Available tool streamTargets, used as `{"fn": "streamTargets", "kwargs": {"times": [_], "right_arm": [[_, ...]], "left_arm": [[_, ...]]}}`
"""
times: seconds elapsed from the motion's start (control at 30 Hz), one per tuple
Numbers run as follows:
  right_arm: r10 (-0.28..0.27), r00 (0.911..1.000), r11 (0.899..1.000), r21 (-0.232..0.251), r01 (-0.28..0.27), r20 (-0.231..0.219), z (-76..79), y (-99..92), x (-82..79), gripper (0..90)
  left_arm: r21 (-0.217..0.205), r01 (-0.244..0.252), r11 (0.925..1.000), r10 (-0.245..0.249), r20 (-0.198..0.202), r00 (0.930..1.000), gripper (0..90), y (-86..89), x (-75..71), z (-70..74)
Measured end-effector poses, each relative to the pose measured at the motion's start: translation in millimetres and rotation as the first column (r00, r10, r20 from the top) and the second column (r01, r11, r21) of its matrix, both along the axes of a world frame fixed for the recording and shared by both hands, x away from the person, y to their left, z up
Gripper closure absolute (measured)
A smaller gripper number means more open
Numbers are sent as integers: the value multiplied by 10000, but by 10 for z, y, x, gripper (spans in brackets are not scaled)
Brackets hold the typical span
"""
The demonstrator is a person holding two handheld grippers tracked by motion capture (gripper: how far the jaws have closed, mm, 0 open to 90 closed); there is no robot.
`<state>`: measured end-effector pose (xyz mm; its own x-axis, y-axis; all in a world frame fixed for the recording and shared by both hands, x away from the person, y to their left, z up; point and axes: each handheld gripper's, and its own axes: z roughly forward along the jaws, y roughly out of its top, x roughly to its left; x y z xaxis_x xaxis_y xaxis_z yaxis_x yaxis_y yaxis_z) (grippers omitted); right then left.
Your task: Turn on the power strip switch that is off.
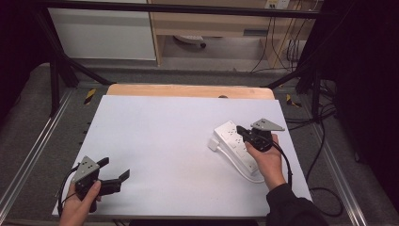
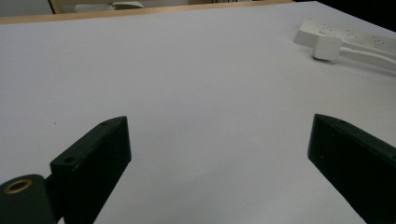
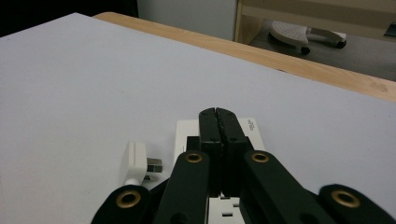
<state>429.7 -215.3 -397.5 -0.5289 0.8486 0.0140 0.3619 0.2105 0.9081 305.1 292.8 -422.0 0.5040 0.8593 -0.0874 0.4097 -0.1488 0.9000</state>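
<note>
The table [image 1: 155,141] carries a power strip [image 1: 235,143] at its right side, long axis running from far-left to near-right. The right gripper [image 1: 242,131] rests over the strip, jaws pressed together on nothing. The plug [image 3: 136,164] lies loose just left of those jaws. The left gripper [image 1: 115,172], spread wide, sits well apart.

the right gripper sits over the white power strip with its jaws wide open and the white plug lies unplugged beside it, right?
Not quite: the right gripper has its jaws shut together over the white power strip, as the right gripper view shows. The white plug does lie unplugged beside it.
</note>
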Motion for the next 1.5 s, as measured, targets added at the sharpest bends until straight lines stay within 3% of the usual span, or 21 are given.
{"fn": "streamTargets", "kwargs": {"times": [0.97,1.5], "right_arm": [[12,9940,9998,-213,-36,-1098,-199,7,17,900],[126,9904,9992,-361,-177,-1379,-319,8,3,900]], "left_arm": [[4,4,10000,-4,2,10000,59,1,1,-1],[35,30,10000,-30,-1,10000,59,-1,1,-3]]}}
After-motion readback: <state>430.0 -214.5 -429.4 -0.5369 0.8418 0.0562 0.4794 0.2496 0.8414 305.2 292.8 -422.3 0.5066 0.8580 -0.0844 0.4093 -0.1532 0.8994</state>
